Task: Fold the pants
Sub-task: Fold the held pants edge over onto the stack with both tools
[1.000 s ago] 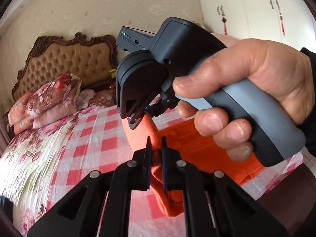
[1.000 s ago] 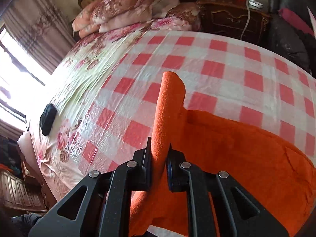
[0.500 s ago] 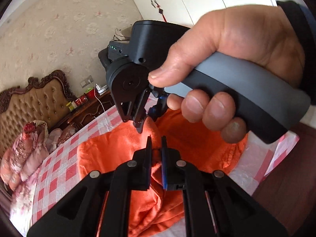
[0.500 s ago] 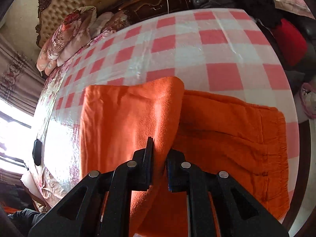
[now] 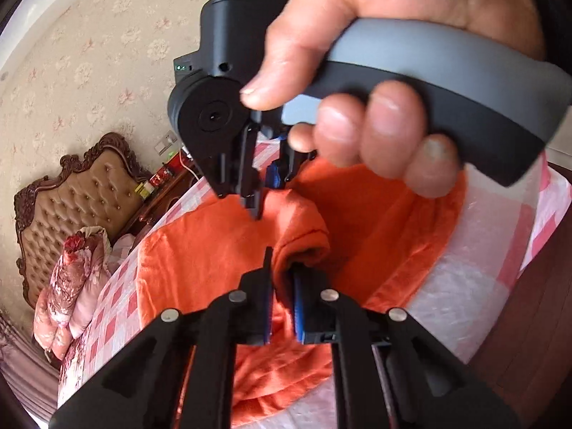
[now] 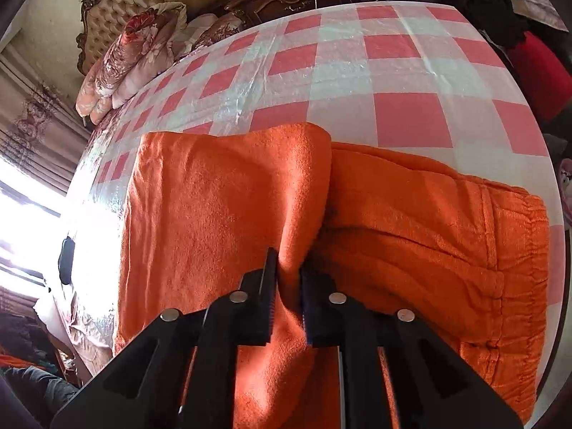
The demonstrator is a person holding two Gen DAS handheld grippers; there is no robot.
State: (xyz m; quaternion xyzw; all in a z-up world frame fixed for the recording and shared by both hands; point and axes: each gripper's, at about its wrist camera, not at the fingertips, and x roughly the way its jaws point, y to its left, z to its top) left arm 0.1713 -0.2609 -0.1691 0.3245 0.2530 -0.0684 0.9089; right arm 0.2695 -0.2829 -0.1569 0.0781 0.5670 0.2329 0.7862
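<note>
Pants [image 6: 221, 207] lowered onto bed [image 6: 357, 68], both tools [image 5: 282, 286] [image 6: 287, 286] still gripping

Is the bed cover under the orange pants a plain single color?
No, the bed cover beneath the orange pants is checked in red and white squares.

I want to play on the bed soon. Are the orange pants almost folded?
Partly. Done: the orange pants lie spread on the checked bedcover. In hand: the left gripper and right gripper both pinch one fabric edge, lifted over toward the elastic waistband. Left: laying that layer down flat, letting go, probably another fold.
</note>
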